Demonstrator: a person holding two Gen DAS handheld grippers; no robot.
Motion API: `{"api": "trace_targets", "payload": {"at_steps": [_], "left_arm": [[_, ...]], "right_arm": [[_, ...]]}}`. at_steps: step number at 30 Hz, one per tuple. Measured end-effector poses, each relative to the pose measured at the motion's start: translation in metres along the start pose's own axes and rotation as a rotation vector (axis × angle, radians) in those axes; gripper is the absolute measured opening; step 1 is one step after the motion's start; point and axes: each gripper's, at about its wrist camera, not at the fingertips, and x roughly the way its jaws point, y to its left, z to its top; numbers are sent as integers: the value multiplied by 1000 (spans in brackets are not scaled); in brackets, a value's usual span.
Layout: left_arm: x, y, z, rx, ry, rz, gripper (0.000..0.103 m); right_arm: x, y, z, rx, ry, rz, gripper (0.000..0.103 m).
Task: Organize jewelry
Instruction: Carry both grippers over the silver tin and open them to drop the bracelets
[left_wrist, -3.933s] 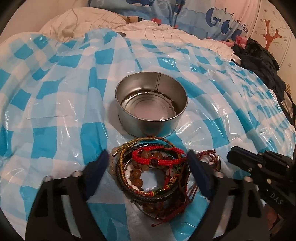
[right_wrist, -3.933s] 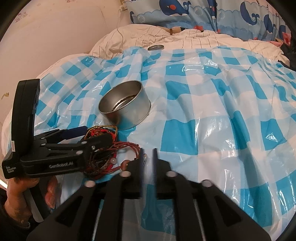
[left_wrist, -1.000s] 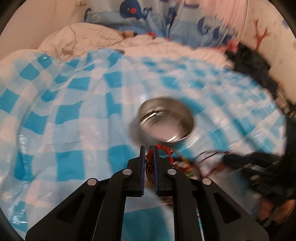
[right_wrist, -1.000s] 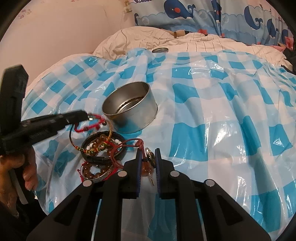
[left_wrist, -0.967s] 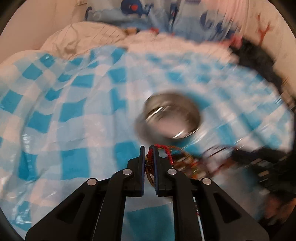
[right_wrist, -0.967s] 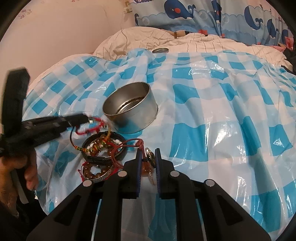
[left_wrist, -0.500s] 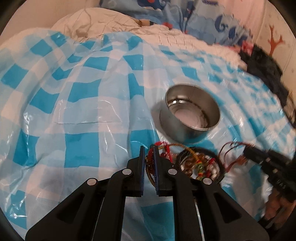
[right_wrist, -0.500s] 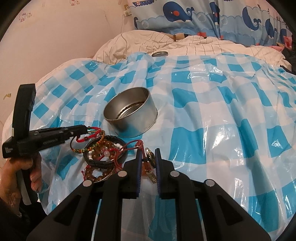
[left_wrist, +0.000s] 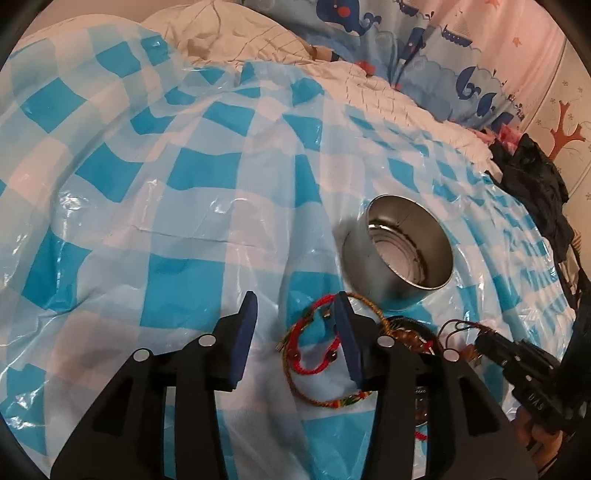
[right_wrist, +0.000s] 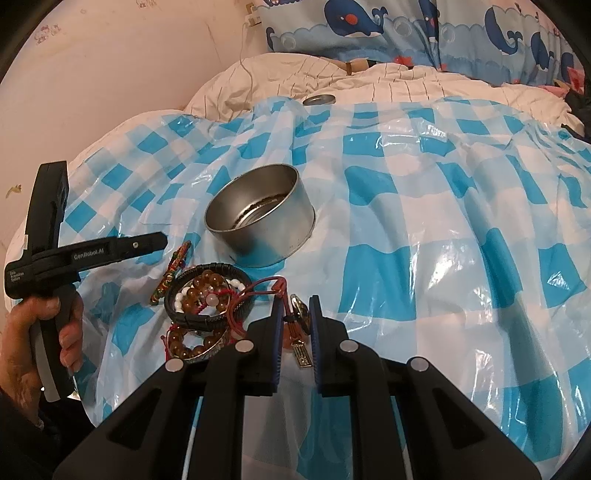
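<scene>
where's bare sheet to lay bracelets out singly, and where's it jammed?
Free: the checked plastic sheet right of the metal tin, and the stretch left of the left gripper, whose fingers have just opened, dropping the red cord bracelet. Crowded: the bracelet pile in front of the tin, between both grippers.

Left gripper (left_wrist: 295, 317) jaws just opened, red cord bracelet (left_wrist: 314, 350) and woven bracelet (left_wrist: 332, 391) released onto checked sheet (left_wrist: 184, 221)

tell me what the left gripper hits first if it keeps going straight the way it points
Probably the checked plastic sheet, beside the red braided bracelet. The left gripper stands open with that bracelet by its right finger; the metal tin sits off to the right. Depth is unclear.
</scene>
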Motion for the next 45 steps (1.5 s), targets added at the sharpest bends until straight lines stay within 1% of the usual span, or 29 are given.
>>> {"api": "trace_targets", "payload": {"at_steps": [5, 6, 7, 8, 9, 10, 13, 18, 21, 24, 26, 30, 34, 36, 38, 40, 41, 42, 43, 45], "left_arm": [[14, -14, -6, 73, 26, 23, 41], [18, -18, -8, 95, 33, 30, 38], [19, -19, -9, 102, 36, 30, 31], [22, -22, -10, 115, 49, 31, 14], [22, -24, -11, 130, 52, 40, 6], [20, -26, -12, 144, 50, 46, 6], [7, -29, -10, 151, 28, 22, 6], [-22, -28, -3, 128, -33, -32, 6], [-32, -27, -1, 120, -42, -50, 6], [-37, -29, 0, 112, -48, -84, 6], [-40, -34, 2, 113, -60, -124, 6], [-37, -50, 9, 111, -78, -183, 6], [-23, -71, 17, 90, -101, -229, 6], [-15, -78, 20, 76, -112, -233, 7], [-4, -82, 23, 47, -118, -254, 7], [9, -83, 25, 22, -120, -245, 7], [14, -83, 27, 13, -113, -242, 9], [20, -83, 27, 1, -104, -226, 17], [24, -82, 27, -8, -100, -209, 22], [26, -78, 27, -33, -104, -193, 40]], "right_arm": [[3, 2, -1, -4, 12, 0, 14], [3, 1, -2, -3, 13, 0, 14], [3, 1, -2, -3, 14, 0, 14], [3, 1, -2, -3, 14, 0, 14], [3, 1, -1, -3, 13, 0, 14], [3, 1, -1, -2, 11, -2, 14], [2, 0, -1, 2, 2, -4, 14], [-4, -2, 1, 7, -26, -5, 14], [-8, -3, 2, 14, -47, -7, 14], [-15, -4, 5, 20, -89, 10, 14], [-22, -1, 7, 13, -129, 27, 14], [-36, 4, 12, -2, -197, 54, 14], [-43, 11, 20, -27, -228, 54, 14], [-45, 14, 23, -41, -238, 51, 14], [-47, 16, 29, -54, -254, 50, 14], [-47, 16, 37, -59, -263, 55, 14], [-45, 18, 44, -61, -270, 59, 14], [-44, 19, 48, -64, -274, 61, 14], [-41, 20, 54, -70, -278, 64, 14], [-33, 25, 68, -85, -289, 69, 14]]}}
